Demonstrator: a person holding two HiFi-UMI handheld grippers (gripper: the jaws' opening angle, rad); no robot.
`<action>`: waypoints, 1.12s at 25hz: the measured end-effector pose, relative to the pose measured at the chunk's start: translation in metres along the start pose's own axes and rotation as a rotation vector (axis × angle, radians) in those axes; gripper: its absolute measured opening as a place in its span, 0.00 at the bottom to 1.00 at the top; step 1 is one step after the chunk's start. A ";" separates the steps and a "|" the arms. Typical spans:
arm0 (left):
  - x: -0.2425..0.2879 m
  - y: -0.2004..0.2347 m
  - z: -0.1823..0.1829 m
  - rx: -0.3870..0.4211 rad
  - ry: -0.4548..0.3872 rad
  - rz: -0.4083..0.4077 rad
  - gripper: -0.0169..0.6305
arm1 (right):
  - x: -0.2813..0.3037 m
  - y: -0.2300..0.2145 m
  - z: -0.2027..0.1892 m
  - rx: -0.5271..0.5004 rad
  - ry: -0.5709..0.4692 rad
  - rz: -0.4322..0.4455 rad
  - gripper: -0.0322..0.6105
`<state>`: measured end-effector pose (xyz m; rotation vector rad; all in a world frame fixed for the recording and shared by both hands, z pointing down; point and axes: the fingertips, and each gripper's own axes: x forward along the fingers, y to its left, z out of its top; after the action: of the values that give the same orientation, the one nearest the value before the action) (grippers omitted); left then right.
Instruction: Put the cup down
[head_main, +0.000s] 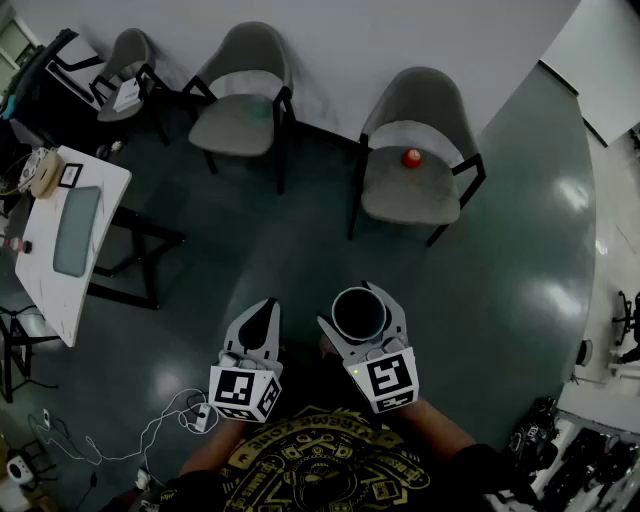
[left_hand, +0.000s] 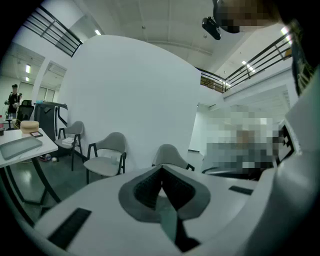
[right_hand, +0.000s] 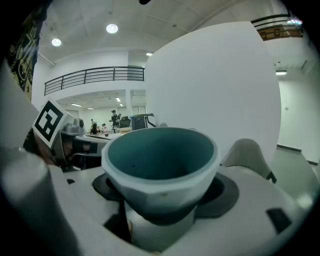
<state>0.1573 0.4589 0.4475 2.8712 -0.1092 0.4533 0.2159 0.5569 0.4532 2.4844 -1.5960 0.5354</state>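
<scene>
In the head view my right gripper (head_main: 361, 300) clasps one round, dark-mouthed cup (head_main: 358, 314) above the floor (head_main: 500, 250), my left gripper (head_main: 266, 308) is closed, and three chairs (head_main: 240, 112) stand beyond. The left gripper view shows its jaws meeting on nothing. The right gripper view shows the cup pale outside, teal inside, its base hidden between my jaws.

The cup (head_main: 359, 313) is pale outside, blue-green inside, empty and upright, held in the right gripper (head_main: 357, 302), low in the middle.
</scene>
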 end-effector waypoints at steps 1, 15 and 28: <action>0.000 0.001 0.000 -0.001 -0.002 0.000 0.04 | 0.001 0.001 0.001 -0.004 0.000 0.000 0.64; -0.004 0.026 0.001 -0.030 -0.014 0.034 0.04 | 0.024 0.012 0.009 -0.013 0.007 0.029 0.64; -0.018 0.072 0.014 -0.066 -0.040 0.090 0.04 | 0.063 0.043 0.031 -0.040 0.035 0.082 0.64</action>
<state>0.1366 0.3860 0.4448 2.8201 -0.2562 0.4009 0.2073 0.4751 0.4450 2.3759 -1.6846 0.5487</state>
